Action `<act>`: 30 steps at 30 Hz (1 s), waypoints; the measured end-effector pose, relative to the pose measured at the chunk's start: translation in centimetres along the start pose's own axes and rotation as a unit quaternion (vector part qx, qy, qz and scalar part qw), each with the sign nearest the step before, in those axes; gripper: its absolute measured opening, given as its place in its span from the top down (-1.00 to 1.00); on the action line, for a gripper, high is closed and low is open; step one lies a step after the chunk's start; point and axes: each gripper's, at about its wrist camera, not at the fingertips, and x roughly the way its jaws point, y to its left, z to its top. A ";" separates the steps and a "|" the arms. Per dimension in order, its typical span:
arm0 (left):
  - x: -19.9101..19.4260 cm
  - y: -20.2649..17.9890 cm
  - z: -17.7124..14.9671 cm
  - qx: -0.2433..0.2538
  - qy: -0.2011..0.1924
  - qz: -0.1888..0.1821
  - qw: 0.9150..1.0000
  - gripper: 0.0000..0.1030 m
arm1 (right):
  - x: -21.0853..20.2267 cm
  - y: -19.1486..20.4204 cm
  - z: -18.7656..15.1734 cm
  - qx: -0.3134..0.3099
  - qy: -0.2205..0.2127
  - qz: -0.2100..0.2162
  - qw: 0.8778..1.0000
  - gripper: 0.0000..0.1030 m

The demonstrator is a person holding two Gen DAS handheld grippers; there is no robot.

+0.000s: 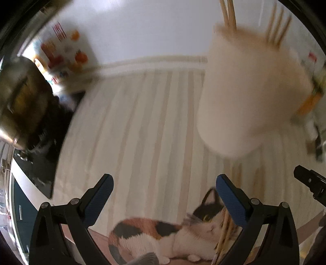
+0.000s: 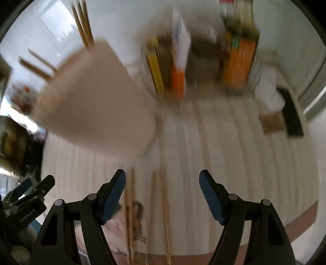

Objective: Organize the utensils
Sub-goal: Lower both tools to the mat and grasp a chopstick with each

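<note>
Left wrist view, blurred by motion. No writing can be read; a carton at the far left corner of the counter carries red and orange print that is too smeared to make out. A tall cream utensil holder stands on a striped cloth toward the counter's far right, with several wooden chopsticks rising from its top. A brass-coloured pot sits at the left edge on a dark surface. The cloth's near edge bears a picture of a calico cat. A few loose chopsticks lie across the cat picture, just inside the right finger. The left gripper has its jaws spread wide, with nothing pressed between its blue pads. The tip of the other gripper shows at the right edge.

Right wrist view, also blurred. Boxes in orange, yellow and white stand along the counter's far edge; their labels cannot be read. The cream holder appears at the left, chopsticks sticking out of it. More loose chopsticks lie on the striped cloth toward the near edge. Some lie between the fingers of the right gripper, whose jaws stand apart, holding nothing.
</note>
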 end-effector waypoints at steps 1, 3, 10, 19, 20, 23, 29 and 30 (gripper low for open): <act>0.8 -0.3 -0.6 0.005 0.010 0.001 1.000 -0.99 | 1.3 -0.3 -0.8 0.002 0.017 -0.004 1.000 -0.47; 2.0 -0.6 -1.4 0.012 0.026 0.004 1.000 -0.99 | 2.8 -0.5 -1.9 0.001 0.036 -0.009 0.999 -0.40; 4.9 -2.1 -3.5 0.034 0.055 0.008 0.998 -0.98 | 6.8 -0.6 -4.7 0.000 0.082 -0.022 0.996 -0.09; 6.1 -3.4 -4.1 0.050 0.070 -0.001 0.996 -0.94 | 8.8 -0.1 -6.4 -0.040 0.099 -0.055 0.993 0.65; 6.1 -3.6 -4.1 0.051 0.071 -0.006 0.996 -0.94 | 8.9 -0.3 -6.6 -0.045 0.102 -0.064 0.992 0.86; 6.1 -4.3 -4.1 0.056 0.073 -0.026 0.995 -0.75 | 8.6 -1.7 -6.5 -0.037 0.102 -0.078 0.991 0.86; 7.6 -5.2 -4.1 0.023 0.123 -0.120 0.985 0.14 | 8.0 -5.4 -6.1 -0.015 0.104 -0.096 0.990 0.86; 8.0 -5.3 -4.1 0.020 0.131 -0.132 0.982 0.25 | 8.0 -5.9 -6.1 -0.012 0.105 -0.097 0.990 0.86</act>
